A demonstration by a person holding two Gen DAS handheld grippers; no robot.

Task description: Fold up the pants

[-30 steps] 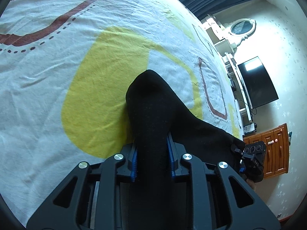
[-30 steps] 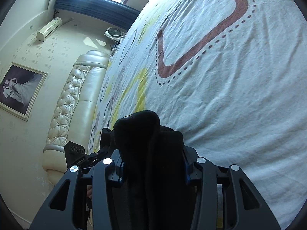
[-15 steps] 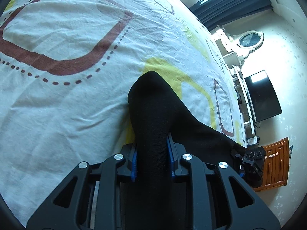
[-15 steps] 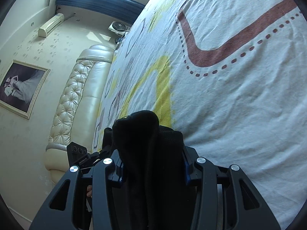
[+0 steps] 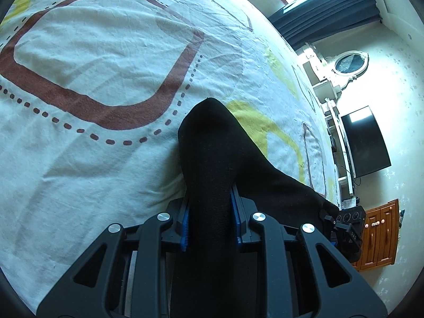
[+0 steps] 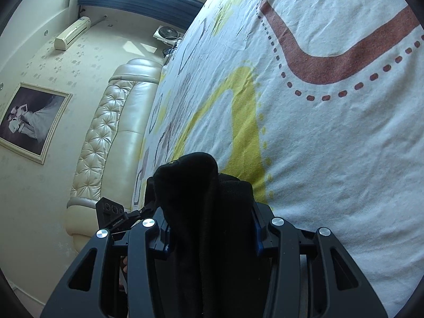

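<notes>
The black pants (image 5: 212,153) are bunched between the blue pads of my left gripper (image 5: 210,220), which is shut on them; the cloth sticks out past the fingertips and stretches away to the right toward the other gripper (image 5: 347,230). In the right wrist view a thicker wad of the same black pants (image 6: 193,185) fills my right gripper (image 6: 212,228), shut on it, with the fabric hiding the fingertips. The left tool's body (image 6: 111,216) shows at the left. Both grippers hover low over the bed sheet (image 5: 92,53).
The white bed sheet (image 6: 331,145) has brown and yellow loop patterns and light wrinkles. A cream tufted headboard (image 6: 106,137) and a framed picture (image 6: 29,119) lie left. A television (image 5: 363,140), a wooden cabinet (image 5: 379,235) and dark curtains (image 5: 326,10) stand past the bed's far edge.
Both grippers have carried the pants across the bed: the yellow patch has slid right and back, and the brown loop has come under the left gripper. Both grips are unchanged.
</notes>
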